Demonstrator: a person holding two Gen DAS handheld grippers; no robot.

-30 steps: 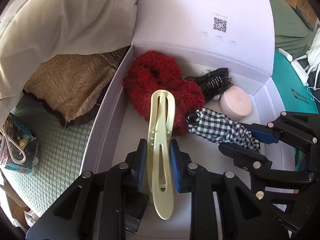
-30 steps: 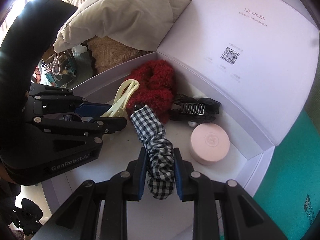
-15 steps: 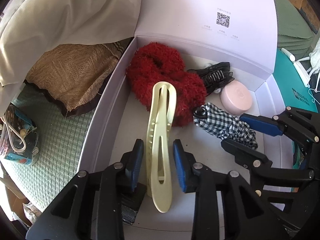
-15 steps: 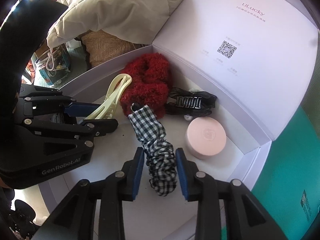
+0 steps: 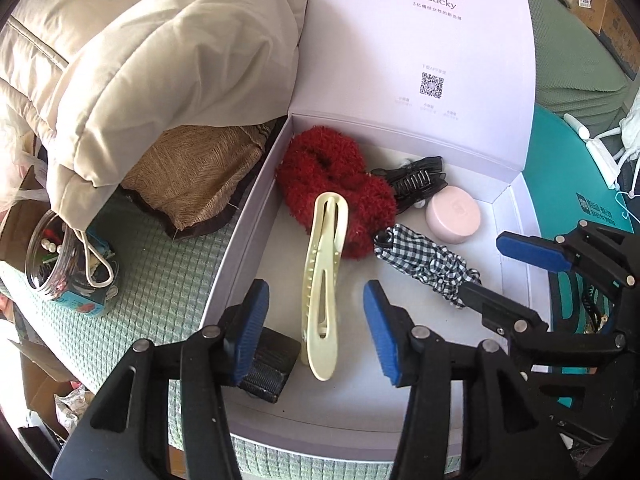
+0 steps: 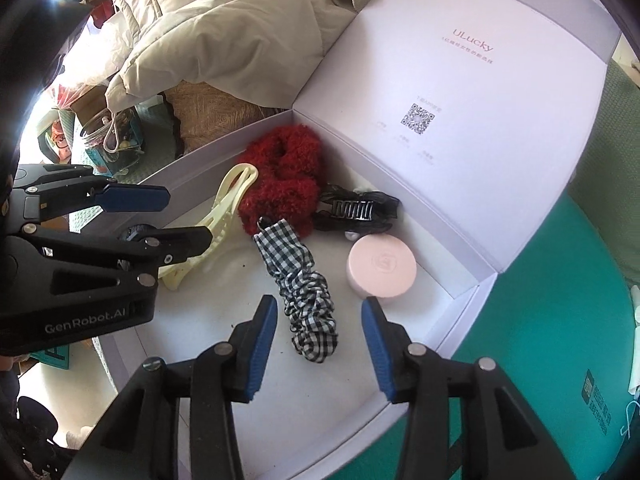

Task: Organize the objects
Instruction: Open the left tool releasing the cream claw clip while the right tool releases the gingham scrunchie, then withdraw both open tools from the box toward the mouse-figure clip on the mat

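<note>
box [image 5: 248,216]: lid up; holds cream clip [image 5: 324,280], red scrunchie [image 5: 336,188], black claw clip [image 5: 416,180], pink case [image 5: 454,214], checked scrunchie [image 6: 304,288]
left gripper [image 5: 316,328]: fingers wide apart, holding nothing
right gripper [image 6: 318,348]: same
jar [image 5: 60,264]: beads, on bed

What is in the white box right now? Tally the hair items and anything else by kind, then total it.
Scrunchies: 2, a red fuzzy scrunchie and a checked scrunchie.
Hair clips: 2, a cream clip and a black claw clip.
Round pink cases: 1.
Total: 5 in the white box.
</note>
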